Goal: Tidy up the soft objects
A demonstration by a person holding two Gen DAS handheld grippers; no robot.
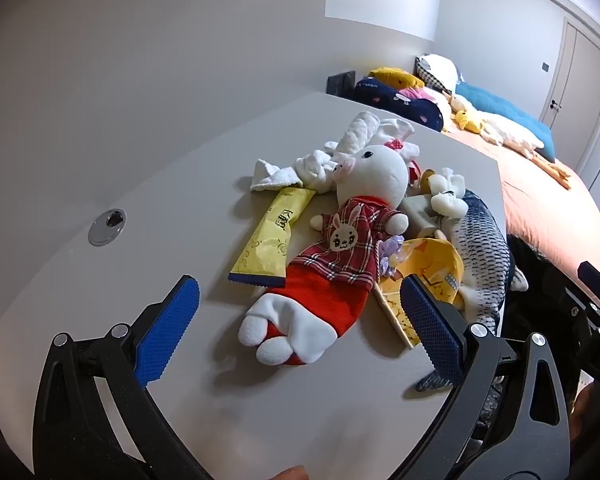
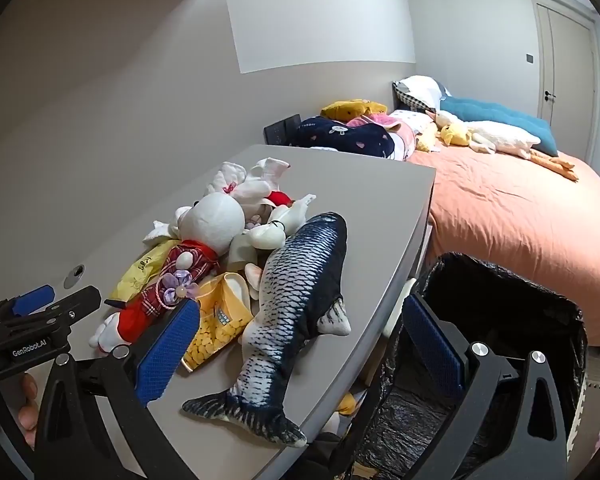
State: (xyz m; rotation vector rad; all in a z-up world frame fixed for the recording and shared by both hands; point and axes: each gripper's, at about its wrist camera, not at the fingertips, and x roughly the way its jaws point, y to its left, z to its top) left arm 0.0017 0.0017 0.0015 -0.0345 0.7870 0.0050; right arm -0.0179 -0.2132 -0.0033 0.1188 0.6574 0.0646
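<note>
"GenRobot.AI" is printed in white on the black body of the left claw (image 2: pixel 40 312), readable only from the right wrist view, where it sits at 9 o'clock. From the left wrist view, letters that look like "UAS" show on the right claw's frame at 3 o'clock, cut off by the edge. The yellow packet (image 1: pixel 270 236) carries dark characters too small to read.

The soft objects lie heaped on the grey bench (image 1: pixel 148 208). A rabbit doll (image 1: pixel 340 248) in a red plaid dress with a bunny face patch lies head toward 12 o'clock, feet toward 6. White cloths (image 1: pixel 320 160) bunch at its 11 o'clock, the packet just beside it at 9 o'clock. A plush fish (image 2: pixel 296 292) lies along the bench's right edge, tail toward 6 o'clock. Between doll and fish sits a yellow bag (image 2: pixel 220 320).

The left claw (image 1: pixel 300 328) gapes to its widest over the doll's feet, gripping nothing. The right claw (image 2: pixel 296 340) is likewise spread fully, the fish's tail half between its blue pads (image 2: pixel 164 352) but not pinched.

Only the right wrist view shows a bin lined in black plastic (image 2: pixel 500 320) at 4 o'clock beside the bench. Both views show a bed (image 2: pixel 520 216) with an orange cover and more plush toys at 2 o'clock.
</note>
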